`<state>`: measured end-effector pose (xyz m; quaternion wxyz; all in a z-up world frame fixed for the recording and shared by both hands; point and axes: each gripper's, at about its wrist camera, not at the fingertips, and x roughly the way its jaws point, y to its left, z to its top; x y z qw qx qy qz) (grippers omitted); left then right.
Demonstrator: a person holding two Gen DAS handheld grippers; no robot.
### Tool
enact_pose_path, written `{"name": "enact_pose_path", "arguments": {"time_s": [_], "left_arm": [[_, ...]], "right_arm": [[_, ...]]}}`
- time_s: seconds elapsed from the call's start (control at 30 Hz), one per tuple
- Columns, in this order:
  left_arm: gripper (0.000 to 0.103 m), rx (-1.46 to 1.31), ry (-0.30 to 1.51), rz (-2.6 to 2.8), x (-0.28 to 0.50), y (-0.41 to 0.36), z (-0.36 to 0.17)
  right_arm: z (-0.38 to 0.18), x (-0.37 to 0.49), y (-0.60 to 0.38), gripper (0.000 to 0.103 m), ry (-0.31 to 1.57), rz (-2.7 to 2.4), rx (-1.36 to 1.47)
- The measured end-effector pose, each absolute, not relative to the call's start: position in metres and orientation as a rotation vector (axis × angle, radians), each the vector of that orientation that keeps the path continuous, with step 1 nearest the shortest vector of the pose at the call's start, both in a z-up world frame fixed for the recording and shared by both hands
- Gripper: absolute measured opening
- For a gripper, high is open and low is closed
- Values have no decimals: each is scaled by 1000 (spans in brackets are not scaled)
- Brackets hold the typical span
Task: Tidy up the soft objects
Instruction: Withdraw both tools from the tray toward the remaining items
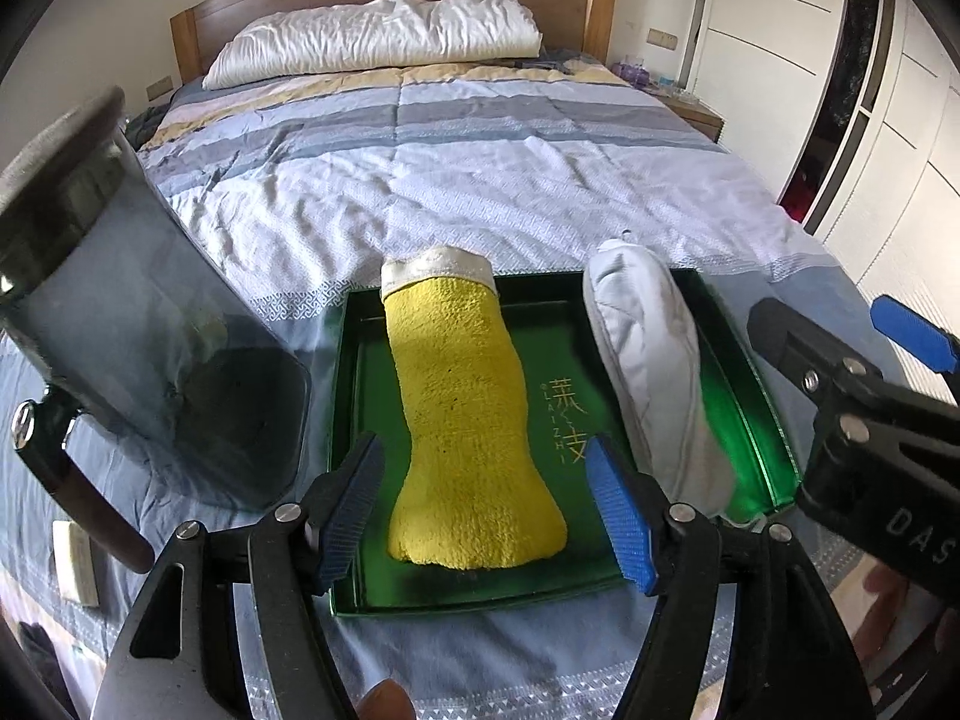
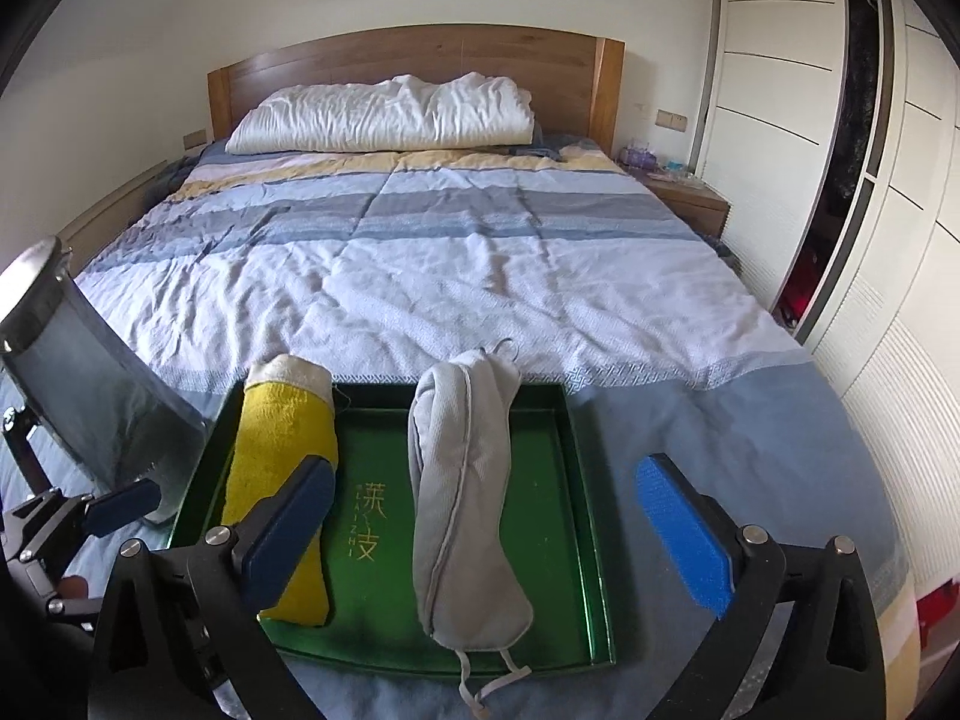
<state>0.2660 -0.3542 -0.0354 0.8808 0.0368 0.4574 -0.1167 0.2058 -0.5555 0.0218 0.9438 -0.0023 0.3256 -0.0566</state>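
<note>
both tools (image 1: 486,510) (image 2: 504,534) agape above tray (image 2: 576,420)

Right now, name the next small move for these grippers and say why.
Probably back both grippers away. The yellow towel and grey pouch already lie side by side in the green tray; the left gripper and right gripper are open and empty.
</note>
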Motion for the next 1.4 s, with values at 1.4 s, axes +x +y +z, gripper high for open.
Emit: {"name": "enact_pose_path", "arguments": {"time_s": [1.4], "left_arm": [[94,32,902,-280,105,-251,45]], "right_arm": [[87,12,-511,103,546,-172,-51]]}}
